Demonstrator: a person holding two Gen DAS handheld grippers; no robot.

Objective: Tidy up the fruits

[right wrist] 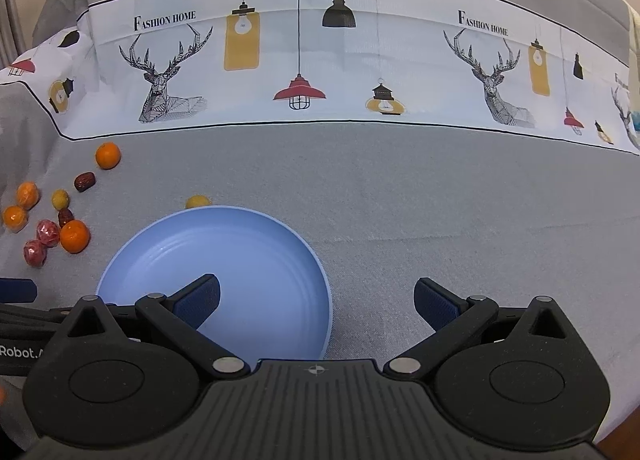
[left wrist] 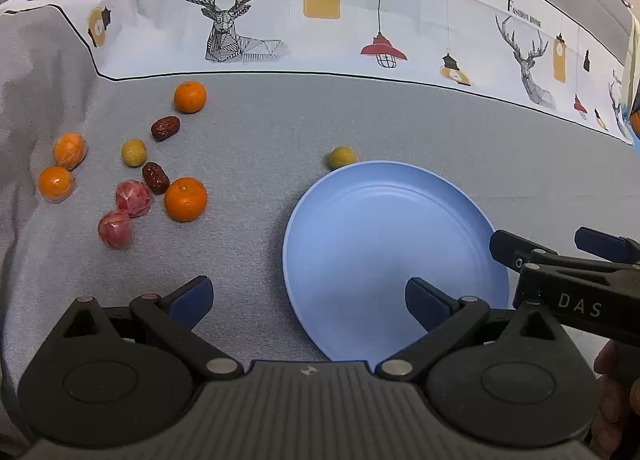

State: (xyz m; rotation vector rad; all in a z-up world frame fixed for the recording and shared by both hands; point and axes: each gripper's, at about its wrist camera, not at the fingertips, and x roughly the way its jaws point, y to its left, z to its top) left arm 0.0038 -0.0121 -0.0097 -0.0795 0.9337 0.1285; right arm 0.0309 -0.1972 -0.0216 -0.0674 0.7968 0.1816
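Left hand-held gripper, jaws spread and empty, sits nearer the fruits at middle left of the frame; blue plate lies right.

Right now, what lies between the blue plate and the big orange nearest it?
Only bare grey cloth between the blue plate and that orange, clearest in the left wrist view.

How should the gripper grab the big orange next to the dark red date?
Grip the orange across its round middle, coming down from above. The date touches its upper-left side and a wrapped red fruit sits close on its left, so put the fingers front and back, where cloth is bare. Probably the left gripper, already open.
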